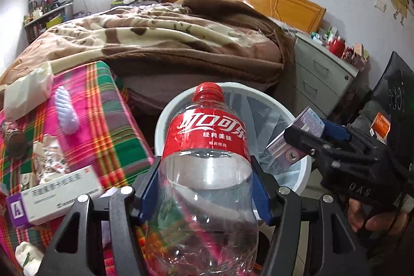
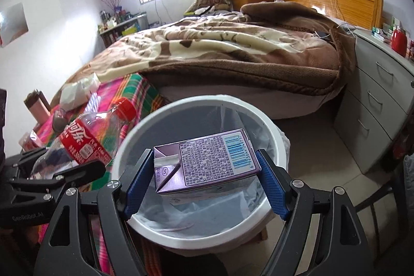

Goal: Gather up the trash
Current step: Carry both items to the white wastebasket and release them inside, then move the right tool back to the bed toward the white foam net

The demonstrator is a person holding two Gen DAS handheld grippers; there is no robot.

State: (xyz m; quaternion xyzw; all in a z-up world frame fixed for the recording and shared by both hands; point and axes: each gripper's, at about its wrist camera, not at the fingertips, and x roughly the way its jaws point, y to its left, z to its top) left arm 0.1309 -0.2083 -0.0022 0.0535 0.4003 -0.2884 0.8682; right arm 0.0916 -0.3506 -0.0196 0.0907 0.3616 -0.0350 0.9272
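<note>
Clamped in left gripper (image 1: 205,188): empty cola bottle (image 1: 205,154); in right gripper (image 2: 205,179): purple drink carton (image 2: 207,159). Best released centred over white bin (image 2: 145,126), clear of rim.

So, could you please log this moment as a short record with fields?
left gripper: shut on the cola bottle, empty, red cap on
right gripper: shut on the purple carton
bin: white, plastic liner, open, below the carton
bottle position: beside the bin rim
left on the plaid cloth: medicine box, crumpled tissue
</note>
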